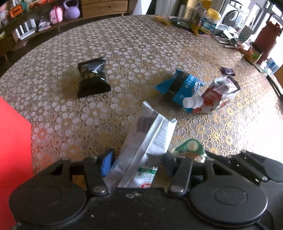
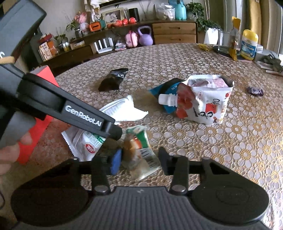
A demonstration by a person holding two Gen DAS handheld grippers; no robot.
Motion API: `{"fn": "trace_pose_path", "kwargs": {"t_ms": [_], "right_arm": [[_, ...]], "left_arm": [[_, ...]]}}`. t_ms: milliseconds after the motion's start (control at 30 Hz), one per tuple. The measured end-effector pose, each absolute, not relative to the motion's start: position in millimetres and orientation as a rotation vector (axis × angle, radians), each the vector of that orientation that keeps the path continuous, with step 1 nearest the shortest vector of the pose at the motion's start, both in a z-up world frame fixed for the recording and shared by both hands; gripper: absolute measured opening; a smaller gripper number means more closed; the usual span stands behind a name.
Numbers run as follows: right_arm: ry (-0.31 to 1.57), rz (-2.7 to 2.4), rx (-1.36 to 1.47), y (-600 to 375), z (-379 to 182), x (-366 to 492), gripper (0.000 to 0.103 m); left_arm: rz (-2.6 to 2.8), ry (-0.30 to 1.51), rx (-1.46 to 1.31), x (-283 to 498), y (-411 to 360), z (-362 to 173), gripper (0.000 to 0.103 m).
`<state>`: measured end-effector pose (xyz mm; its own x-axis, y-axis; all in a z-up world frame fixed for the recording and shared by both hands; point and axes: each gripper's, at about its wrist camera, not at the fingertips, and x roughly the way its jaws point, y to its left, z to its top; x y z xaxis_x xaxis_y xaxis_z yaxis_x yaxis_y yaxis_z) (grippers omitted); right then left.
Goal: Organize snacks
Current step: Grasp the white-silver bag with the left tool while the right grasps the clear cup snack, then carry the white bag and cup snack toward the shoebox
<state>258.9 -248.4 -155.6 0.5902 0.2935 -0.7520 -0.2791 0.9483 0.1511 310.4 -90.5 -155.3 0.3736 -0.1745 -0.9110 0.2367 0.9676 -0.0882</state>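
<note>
Tools, two, both pointed down at the bench (image 1: 123, 44).

Left tool (image 1: 136, 163): jaws partly closed around a silver packet (image 1: 150, 136) that lies between the pads; whether they press on it cannot be told.

Right tool (image 2: 139, 161): jaws partly closed around a green sachet (image 2: 139, 150), just right of the left tool; the blue pad (image 2: 115, 161) touches it, the black pad looks a little clear.

Handling advice: close each tool squarely across its wrapper and lift straight up, one clear of the other, since the two sit close and could knock.

Ahead of the tools: white pouch (image 2: 205, 104) with spout, touching a blue packet (image 1: 182, 86); black packet (image 1: 92, 77) farther left; purple sweet (image 2: 255, 92) far right.

Left of the left tool: red box (image 1: 14, 141), likely the bin.

Far edge: glass (image 1: 185, 16), yellow-capped bottle (image 2: 249, 45); no obstruction.
</note>
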Motion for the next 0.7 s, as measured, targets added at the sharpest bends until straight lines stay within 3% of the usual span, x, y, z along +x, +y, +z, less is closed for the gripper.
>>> {"fn": "trace_pose_path", "kwargs": {"t_ms": [167,700], "right_arm": [[0.881,0.295,0.029,-249.7,-151.1,251.8,0.035],[0.835,0.248,0.029,-241.4,-92.6,201.2,0.035]], "left_arm": [[-0.275,1.152,0.055,302.7,-91.1,-149.6,0.045],[-0.282,1.088,0.006,246.4,-77.3,-102.5,0.045]]}}
